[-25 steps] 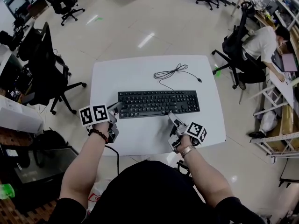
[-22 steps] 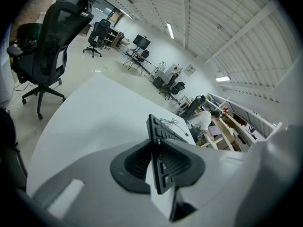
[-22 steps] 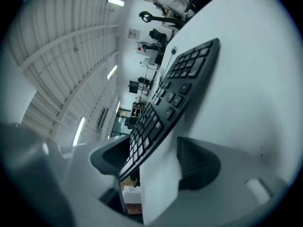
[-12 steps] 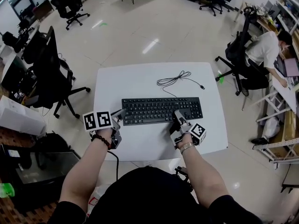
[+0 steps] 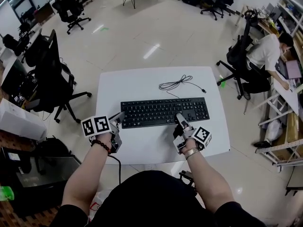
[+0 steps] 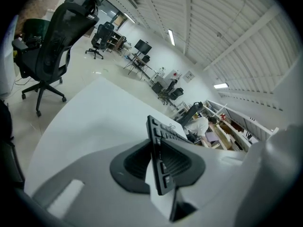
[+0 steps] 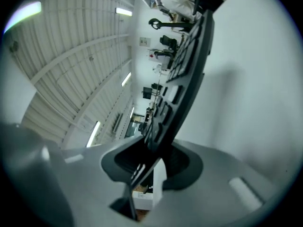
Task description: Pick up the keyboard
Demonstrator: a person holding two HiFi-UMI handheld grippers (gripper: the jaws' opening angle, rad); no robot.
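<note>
The black keyboard lies across the middle of the white table, its cable coiled behind it. My left gripper is shut on the keyboard's left end. In the left gripper view the keyboard stands edge-on between the two pads of the left gripper. My right gripper sits at the front edge, right of centre. Its jaws are closing, and the keyboard runs out from between the pads of the right gripper, which press on it.
Black office chairs stand left of the table. A seated person works at a desk to the right, with another chair beside them. Shiny floor surrounds the table.
The right gripper has moved onto the keyboard's front edge and its jaws have come together on it. The left gripper has kept its hold on the left end.
</note>
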